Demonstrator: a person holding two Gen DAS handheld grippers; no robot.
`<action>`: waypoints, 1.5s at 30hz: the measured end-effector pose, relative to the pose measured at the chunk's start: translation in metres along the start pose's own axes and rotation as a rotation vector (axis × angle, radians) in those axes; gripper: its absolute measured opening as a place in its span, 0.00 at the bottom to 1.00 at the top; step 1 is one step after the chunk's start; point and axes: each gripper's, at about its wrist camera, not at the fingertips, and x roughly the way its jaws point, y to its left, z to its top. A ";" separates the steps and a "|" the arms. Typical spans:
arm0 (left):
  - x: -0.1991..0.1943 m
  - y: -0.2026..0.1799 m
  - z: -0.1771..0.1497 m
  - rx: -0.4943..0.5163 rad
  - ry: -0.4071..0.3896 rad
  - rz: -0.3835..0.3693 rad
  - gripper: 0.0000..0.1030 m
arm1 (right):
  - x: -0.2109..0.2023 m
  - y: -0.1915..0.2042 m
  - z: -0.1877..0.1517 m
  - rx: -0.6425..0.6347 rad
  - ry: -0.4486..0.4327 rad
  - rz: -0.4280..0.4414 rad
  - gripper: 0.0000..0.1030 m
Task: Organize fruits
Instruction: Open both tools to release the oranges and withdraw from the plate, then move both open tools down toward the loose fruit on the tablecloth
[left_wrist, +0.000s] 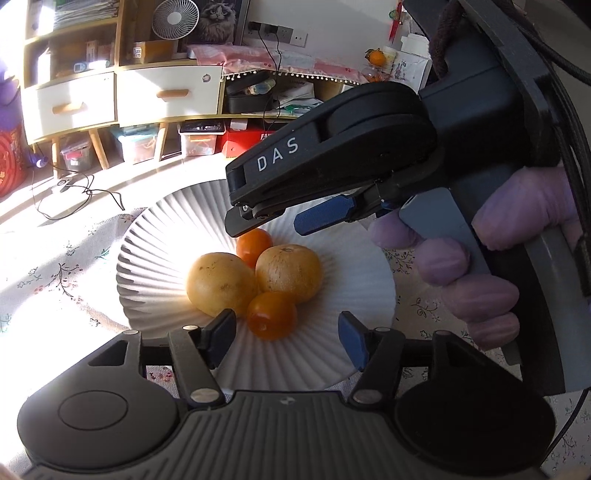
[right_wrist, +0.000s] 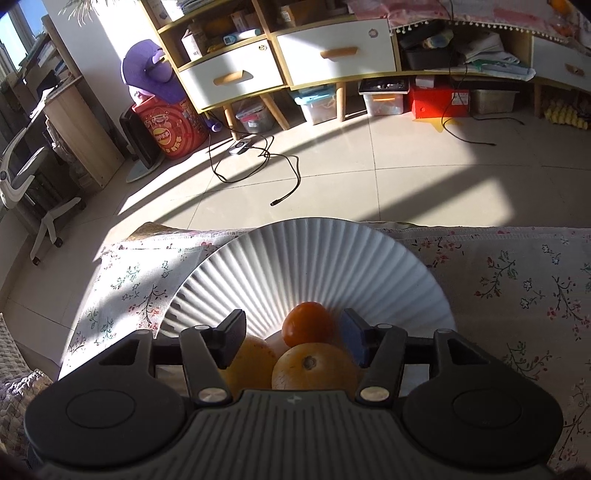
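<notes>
While both grippers hang tilted down over it, the white ribbed ceramic plate (left_wrist: 155, 258) sits on the floral-print tablecloth (left_wrist: 48, 280), close to the cloth's far edge. Four fruits cluster at the plate's centre, touching one another: two large yellow-orange citrus fruits (left_wrist: 221, 282) side by side, one small orange tomato-like fruit (left_wrist: 272, 315) against their near side, and a second small orange fruit (left_wrist: 254, 246) against their far side.

Left gripper (left_wrist: 286, 338): jaws part open, nothing clamped; the near small fruit lies just ahead of the gap, clear of both blue-faced pads (left_wrist: 352, 341).

Right gripper (right_wrist: 291, 341): jaws likewise part open and empty. In the right wrist view the far small fruit and one large citrus appear between the fingers, with neither pad pressing on them. In the left wrist view this gripper enters from the right edge above the far small fruit, held by a hand in a purple glove (left_wrist: 480, 273).
</notes>
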 end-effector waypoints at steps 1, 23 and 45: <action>-0.002 -0.001 0.000 0.002 -0.001 0.001 0.56 | -0.003 0.001 0.000 -0.001 -0.004 -0.001 0.55; -0.064 -0.020 -0.030 0.023 0.022 0.056 0.82 | -0.078 -0.005 -0.047 0.004 -0.055 -0.012 0.80; -0.096 -0.016 -0.080 0.075 0.079 0.161 0.92 | -0.104 -0.001 -0.110 -0.076 -0.051 -0.065 0.92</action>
